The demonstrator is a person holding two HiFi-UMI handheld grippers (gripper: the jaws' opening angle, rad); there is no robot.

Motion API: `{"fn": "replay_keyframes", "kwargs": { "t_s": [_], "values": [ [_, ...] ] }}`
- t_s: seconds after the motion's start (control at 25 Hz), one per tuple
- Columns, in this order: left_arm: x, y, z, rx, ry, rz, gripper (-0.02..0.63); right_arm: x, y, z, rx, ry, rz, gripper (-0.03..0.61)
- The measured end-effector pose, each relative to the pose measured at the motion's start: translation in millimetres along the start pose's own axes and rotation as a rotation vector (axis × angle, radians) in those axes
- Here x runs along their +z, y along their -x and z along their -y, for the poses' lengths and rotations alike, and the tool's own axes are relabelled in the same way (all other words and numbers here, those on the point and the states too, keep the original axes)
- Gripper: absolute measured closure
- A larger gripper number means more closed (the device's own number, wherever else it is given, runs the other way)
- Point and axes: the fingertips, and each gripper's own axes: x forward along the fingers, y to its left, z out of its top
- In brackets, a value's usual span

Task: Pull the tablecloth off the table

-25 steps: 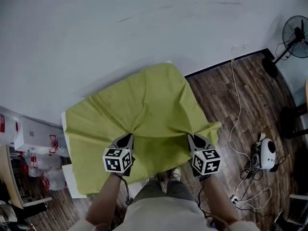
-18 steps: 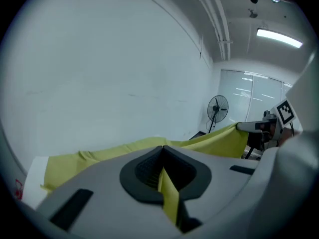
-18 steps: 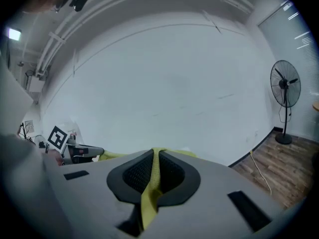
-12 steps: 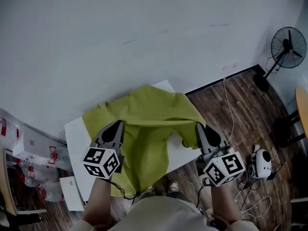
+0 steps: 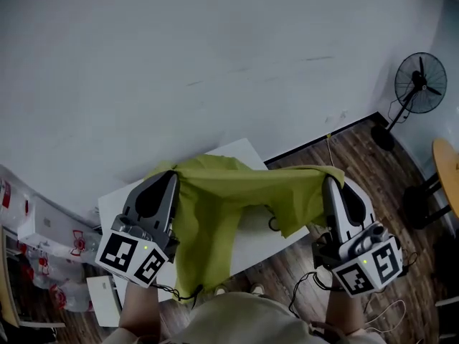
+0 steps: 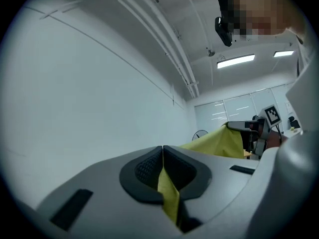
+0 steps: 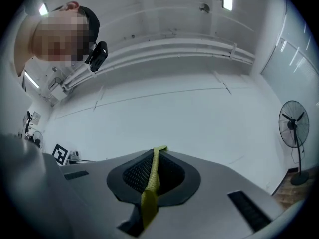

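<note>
A yellow-green tablecloth (image 5: 215, 199) hangs stretched between my two grippers, lifted off most of the white table (image 5: 252, 241). My left gripper (image 5: 171, 174) is shut on the cloth's left edge, and the fabric (image 6: 168, 193) shows pinched between its pads. My right gripper (image 5: 331, 181) is shut on the right edge, with a strip of cloth (image 7: 149, 190) squeezed between its pads. Both grippers are raised high and point toward the wall. A fold of the cloth droops down in front of the table's near edge. In the left gripper view the cloth (image 6: 222, 142) runs across to the right gripper.
The table stands against a pale wall (image 5: 215, 63) on a wood floor (image 5: 373, 163). A standing fan (image 5: 419, 84) is at the right. A round table edge (image 5: 448, 170) shows far right, and boxes and bags (image 5: 43, 242) lie at the left.
Both grippers have risen a long way with the cloth in them. The cloth, spread over the table a second ago, now hangs in the air and the white tabletop is bared.
</note>
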Motion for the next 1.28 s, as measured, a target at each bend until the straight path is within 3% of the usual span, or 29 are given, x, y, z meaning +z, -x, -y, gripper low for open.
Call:
{"fn": "replay_keyframes", "kwargs": {
  "t_s": [0.16,0.32,0.92,1.12,1.28],
  "values": [
    [-1,6,5,-0.029,0.078,-0.013,0.592,-6,9,1,-0.021,0.019,-0.051,0.539],
    [-17,6,12,-0.018,0.025,-0.057,0.592,-26,14,7,-0.038,0.006,-0.112,0.539],
    [-134,7,9,-0.004,0.092,-0.307,0.592,-158,35,23,-0.069,-0.054,-0.431,0.539],
    [-172,9,8,0.015,0.140,-0.372,0.592,-198,43,29,-0.063,-0.183,-0.487,0.538],
    [-198,11,12,0.021,0.153,-0.428,0.592,-221,47,34,-0.079,-0.183,-0.534,0.540]
  ]
}}
